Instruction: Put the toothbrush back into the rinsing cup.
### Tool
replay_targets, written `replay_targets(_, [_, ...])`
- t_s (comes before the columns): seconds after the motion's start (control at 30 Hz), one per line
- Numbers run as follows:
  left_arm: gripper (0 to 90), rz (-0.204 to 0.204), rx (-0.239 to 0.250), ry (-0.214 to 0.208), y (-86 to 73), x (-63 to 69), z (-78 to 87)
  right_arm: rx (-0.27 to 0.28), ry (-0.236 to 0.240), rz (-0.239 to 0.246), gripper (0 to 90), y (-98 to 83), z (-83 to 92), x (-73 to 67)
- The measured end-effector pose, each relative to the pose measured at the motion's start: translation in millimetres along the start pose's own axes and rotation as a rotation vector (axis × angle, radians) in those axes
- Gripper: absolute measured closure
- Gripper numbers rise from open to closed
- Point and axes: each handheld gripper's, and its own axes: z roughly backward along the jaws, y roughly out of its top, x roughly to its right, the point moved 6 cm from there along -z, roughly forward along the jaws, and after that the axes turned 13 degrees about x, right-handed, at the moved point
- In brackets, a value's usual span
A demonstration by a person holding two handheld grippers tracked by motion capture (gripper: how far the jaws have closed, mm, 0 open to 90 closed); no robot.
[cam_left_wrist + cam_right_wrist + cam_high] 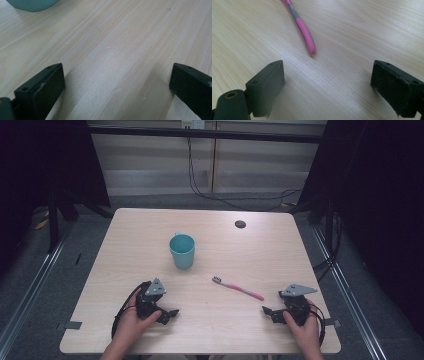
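Note:
A teal cup [182,251] stands upright near the middle of the light wooden table [150,230]; its base shows at the top left of the left gripper view [32,5]. A pink and grey toothbrush [238,288] lies flat to the cup's right, bristle end toward the cup. My left gripper [169,315] rests low at the front left, jaws wide apart over bare wood [117,82]. My right gripper [270,315] rests at the front right, open [328,80], with the toothbrush handle tip [305,35] just ahead of its jaws.
A dark round hole [240,224] sits in the tabletop at the back right. Cables [225,200] run on the floor behind the table. Black frame posts [55,215] stand at both sides. A hand holds each gripper at the front edge.

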Motion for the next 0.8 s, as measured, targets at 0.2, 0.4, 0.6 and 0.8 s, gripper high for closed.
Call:
replay_targets(0.2, [0.0,0.0,0.0,0.0,0.0,0.0,0.0,0.001,0.003,0.002,11.2,0.1,0.0,-0.1])
replay_targets(0.4, [0.0,0.001,0.002,-0.001,0.1,-0.1,-0.1,-0.007,0.012,0.005,11.4,1.3,-1.2,-1.6])
replay_targets(0.6, [0.0,0.001,0.0,0.0,0.0,-0.1,0.0,-0.118,0.053,0.079,16.1,16.1,-4.3,-8.3])
replay_targets(0.8, [0.0,0.001,0.0,-0.001,0.1,-0.1,0.0,-0.163,0.094,0.131,20.6,43.5,-10.9,-15.9])
